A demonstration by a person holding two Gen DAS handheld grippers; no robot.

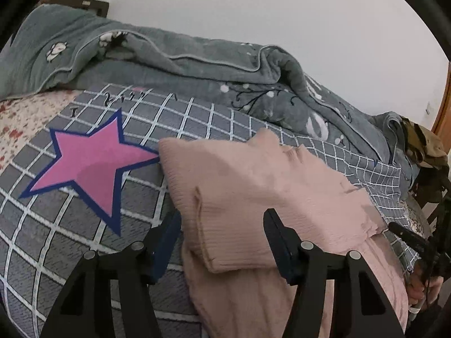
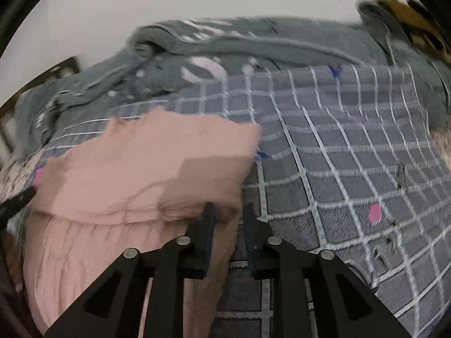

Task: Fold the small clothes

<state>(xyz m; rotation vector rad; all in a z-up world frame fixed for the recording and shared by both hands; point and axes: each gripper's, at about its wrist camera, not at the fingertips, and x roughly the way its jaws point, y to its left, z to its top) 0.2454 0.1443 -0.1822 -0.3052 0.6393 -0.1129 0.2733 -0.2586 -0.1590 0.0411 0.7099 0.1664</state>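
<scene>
Left gripper (image 1: 222, 226): low over the bed, jaws wide, straddling the near left edge of the pink garment (image 1: 262, 186) without clamping it. Right gripper (image 2: 229, 211): jaws narrow at the garment's right corner, where a grip cannot be confirmed through the blur. Garment: ribbed pink knit, upper layer folded over, lying on the grey checked sheet (image 2: 338, 169) with open sheet to its right and a rumpled grey blanket (image 1: 197, 59) behind.

A grey checked sheet (image 1: 197, 118) with a big pink star (image 1: 93, 166) is covering the bed. A grey-green blanket (image 1: 197, 64) is lying bunched along the white wall (image 1: 253, 5), and a dark headboard (image 1: 76, 2) is peeking out behind it.
</scene>
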